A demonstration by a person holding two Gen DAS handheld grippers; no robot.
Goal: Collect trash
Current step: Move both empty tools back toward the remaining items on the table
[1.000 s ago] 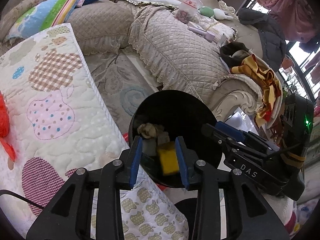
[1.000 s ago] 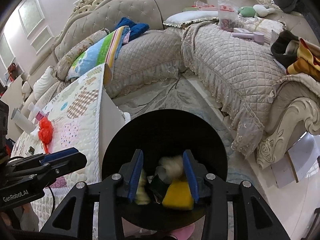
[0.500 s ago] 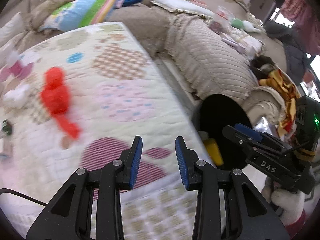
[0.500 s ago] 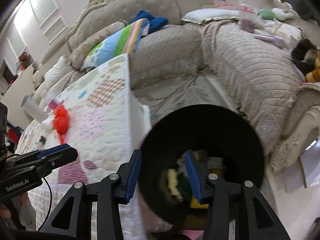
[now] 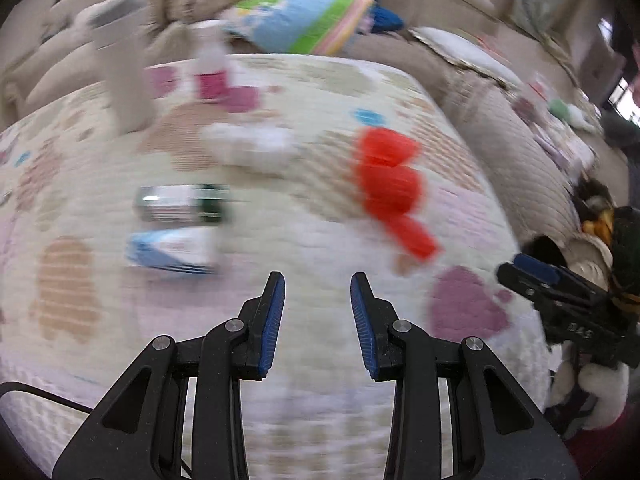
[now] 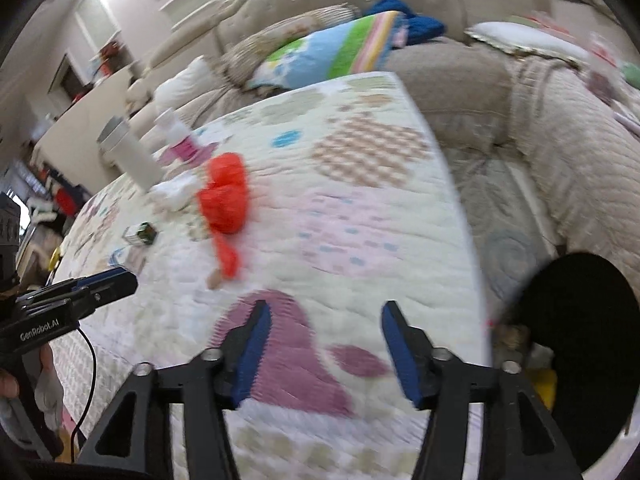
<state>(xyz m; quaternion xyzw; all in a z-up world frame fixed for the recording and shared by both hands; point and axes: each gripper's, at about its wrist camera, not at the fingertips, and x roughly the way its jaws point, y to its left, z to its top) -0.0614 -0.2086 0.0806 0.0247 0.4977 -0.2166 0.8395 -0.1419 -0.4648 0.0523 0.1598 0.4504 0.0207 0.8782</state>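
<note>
Right wrist view shows my right gripper (image 6: 325,346) empty, its jaws having just been opening above the quilted table (image 6: 360,216), with the red crumpled bag (image 6: 224,196) ahead to the left and the black bin (image 6: 580,344) at the table's right edge. My left gripper (image 5: 317,320) stands part-open, empty. I'd slow down, centre the bag's bulk between the pads and close fully before lifting.

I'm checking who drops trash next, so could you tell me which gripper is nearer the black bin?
Right. The right gripper hangs over the quilted table's edge with the black bin just beside it; the left gripper is further in over the table, the bin beyond the right gripper.
</note>
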